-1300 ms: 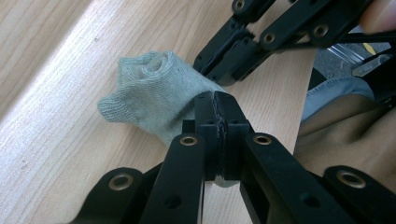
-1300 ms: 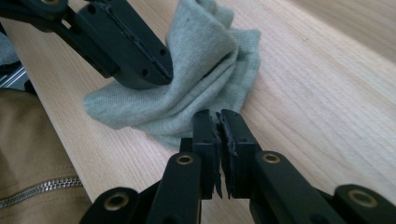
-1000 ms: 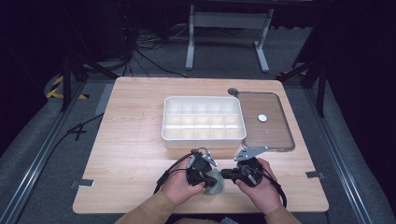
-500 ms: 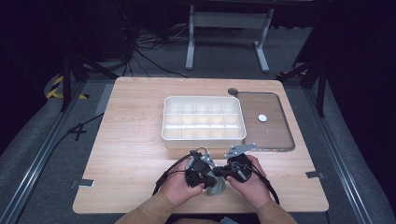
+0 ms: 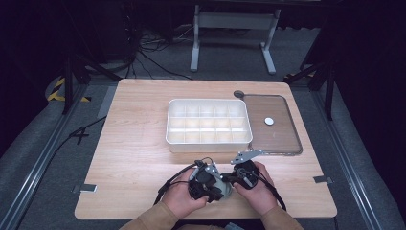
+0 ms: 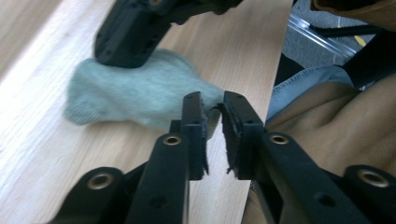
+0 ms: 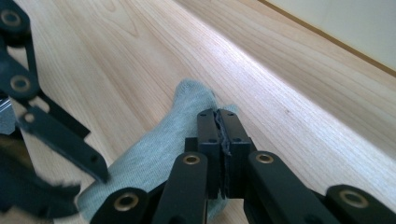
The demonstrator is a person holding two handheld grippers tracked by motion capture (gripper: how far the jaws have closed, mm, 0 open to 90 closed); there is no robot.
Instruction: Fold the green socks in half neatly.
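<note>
A grey sock lies on the wooden table near its front edge, between the person's two hands. My left gripper has one end of the sock pinched between its jaws, which stand a narrow gap apart. My right gripper is shut, its tips pressed together at the other end of the sock. In the high view the left gripper and the right gripper nearly touch over the sock. The left gripper view shows the right gripper on the sock's far end.
A white compartment tray stands at the table's middle, just beyond the hands. Right of it lies a brown transparent lid with a small white disc on it. The table's front edge is close behind the hands.
The right hand and its gripper have moved left, closing in on the left gripper over the sock. The left hand has stayed where it was.
</note>
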